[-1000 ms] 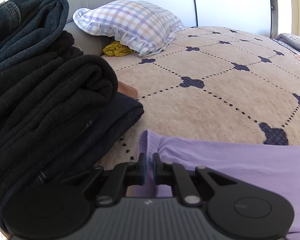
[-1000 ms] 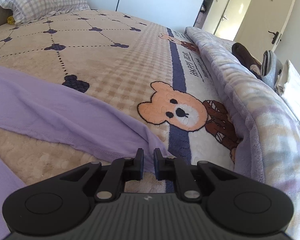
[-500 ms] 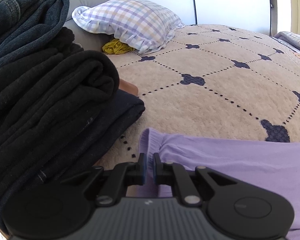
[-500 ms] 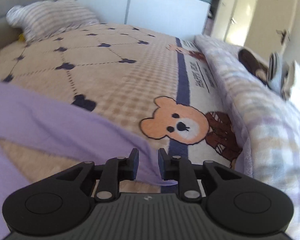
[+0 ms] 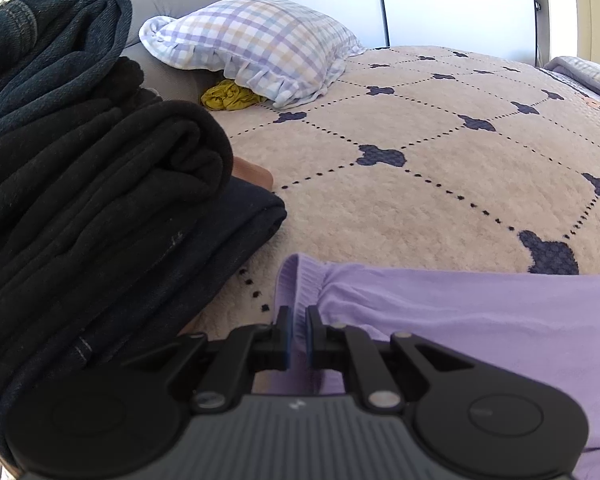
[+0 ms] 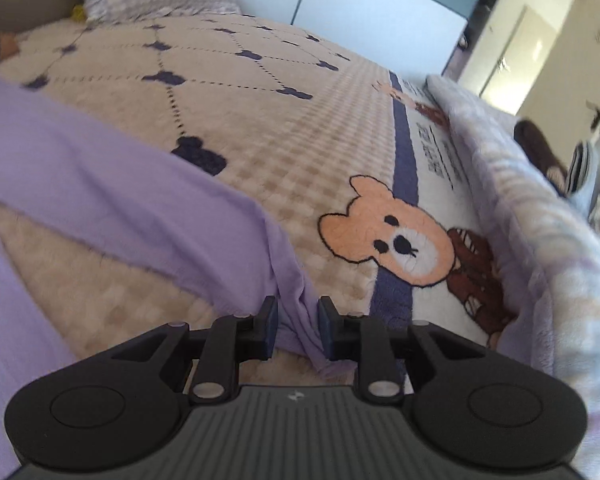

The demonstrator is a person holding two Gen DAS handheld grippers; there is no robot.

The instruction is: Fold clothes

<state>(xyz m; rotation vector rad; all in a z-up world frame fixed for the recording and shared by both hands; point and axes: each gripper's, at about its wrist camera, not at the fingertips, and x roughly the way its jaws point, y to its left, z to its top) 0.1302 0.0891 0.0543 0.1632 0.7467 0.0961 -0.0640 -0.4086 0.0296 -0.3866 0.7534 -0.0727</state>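
A lilac garment point(image 5: 460, 312) lies spread on the beige patterned bedspread point(image 5: 400, 184). My left gripper point(image 5: 297, 334) is shut on its ribbed waistband edge, low over the bed. In the right wrist view the garment's leg point(image 6: 120, 184) runs from the left to my right gripper point(image 6: 297, 330). Its jaws stand a little apart with the leg's end hanging loosely between them, so it is open.
A tall stack of folded dark clothes point(image 5: 80, 184) stands close on the left. A checked pillow point(image 5: 256, 48) and a yellow cloth point(image 5: 230, 97) lie at the headboard. A plaid blanket point(image 6: 540, 220) is bunched along the bed's right side, past the bear print point(image 6: 392, 236).
My right gripper has opened, loosening its hold on the leg's end, and its view has swung and tilted. My left gripper stays shut on the waistband and has barely moved.
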